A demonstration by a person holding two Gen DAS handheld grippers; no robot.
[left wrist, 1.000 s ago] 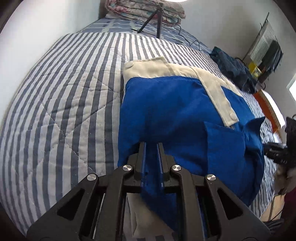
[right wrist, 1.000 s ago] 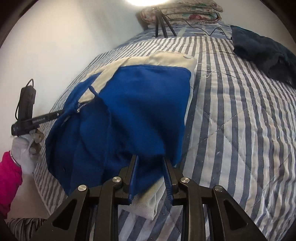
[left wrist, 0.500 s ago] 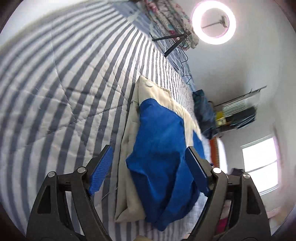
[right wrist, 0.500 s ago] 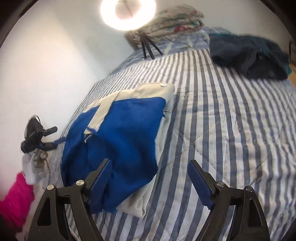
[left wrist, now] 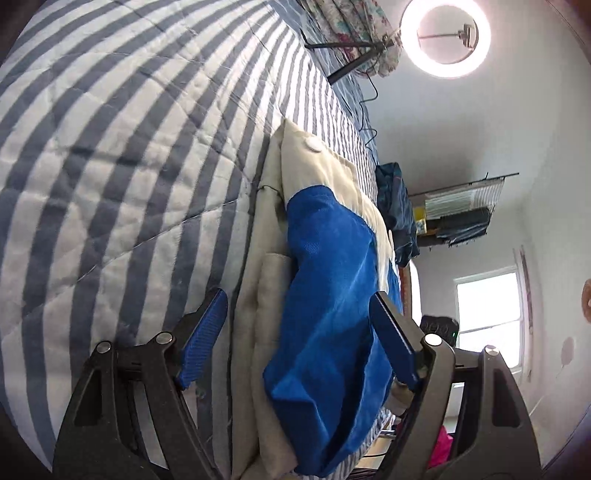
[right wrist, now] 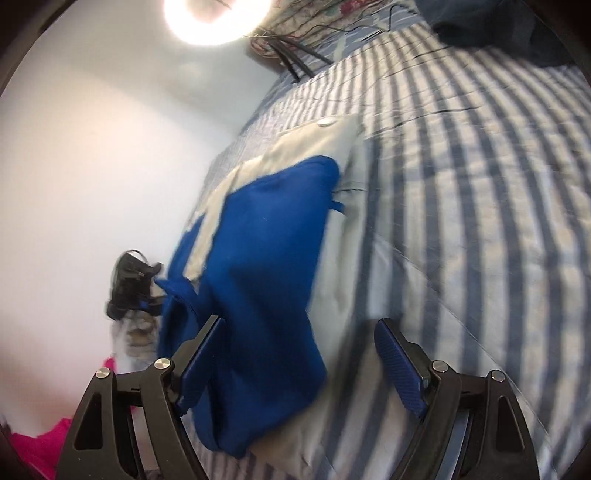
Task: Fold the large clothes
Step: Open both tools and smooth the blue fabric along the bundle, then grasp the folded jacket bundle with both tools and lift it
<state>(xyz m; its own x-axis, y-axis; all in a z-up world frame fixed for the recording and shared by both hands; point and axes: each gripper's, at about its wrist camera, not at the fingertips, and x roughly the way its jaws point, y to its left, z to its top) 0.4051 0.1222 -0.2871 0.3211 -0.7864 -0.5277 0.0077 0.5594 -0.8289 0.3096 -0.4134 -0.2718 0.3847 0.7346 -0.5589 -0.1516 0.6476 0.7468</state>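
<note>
Left gripper (left wrist: 299, 336): nearest the left wrist camera, its two blue-padded fingers (left wrist: 203, 332) are spread wide and released, holding nothing. They straddle the near end of the garment, tilted on their side.

Right gripper (right wrist: 299, 354): also released, with blue-padded fingers (right wrist: 399, 365) spread wide and empty. One pad sits over the blue cloth, the other over the striped quilt beside it. This view is motion-blurred.

Garment (left wrist: 332, 295): a blue and cream jacket lying on the bed, partly folded. A blue panel lies on top of cream layers, and a round cream snap button (left wrist: 315, 146) shows at its far end.

Garment's near end: the blue layer bunches and sags loosely toward the bed's edge instead of lying flat.

Step in hand: by my judgement, a fold has been laid and both tools are free to take new corners.

Doing it well: likely best to pinch both near corners through all layers, lift evenly, and carry them toward the button end so edges meet squarely. The loose blue bulge may need smoothing first, or it could trap a crease.

Bed (left wrist: 110, 166): a quilt in grey and white stripes, stretching away past the jacket.

Dark clothing (left wrist: 397, 206): a navy heap farther along the bed, well apart from the jacket.

Farthest: a tripod (left wrist: 347, 55) near floral bedding (left wrist: 343, 18), a lit ring light (left wrist: 445, 37), and a window (left wrist: 487, 314).
</note>
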